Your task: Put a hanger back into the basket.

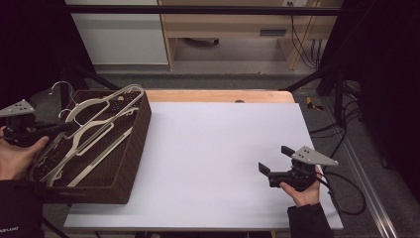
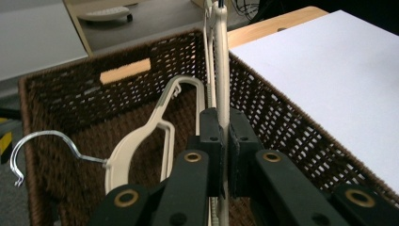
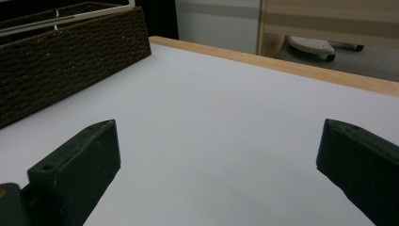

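So we've got our left gripper (image 2: 225,155) clamped on a cream plastic hanger (image 2: 221,70), the jaws pinched tight on its thin bar, which runs straight up and away from between the jaw tips. It sits over the brown wicker basket (image 2: 282,127), still tangled in among the other hangers; another hanger (image 2: 141,141) with a metal hook (image 2: 37,146) lies just left of the jaws and a bit lower. Our right gripper (image 3: 216,160) hangs over the white bench (image 3: 226,108) with its jaws wide apart and nothing between them, well off from the basket. Our guess is the job is pulling hangers out and onto the bench, so the trick now is lifting slow and straight up, watching that the neighbour's hook doesn't snag and come along for the ride. The grip is on a skinny bar, so the hanger will probably swing or twist; we'd keep the squeeze firm and maybe bring the free jaws over to steady the far end.
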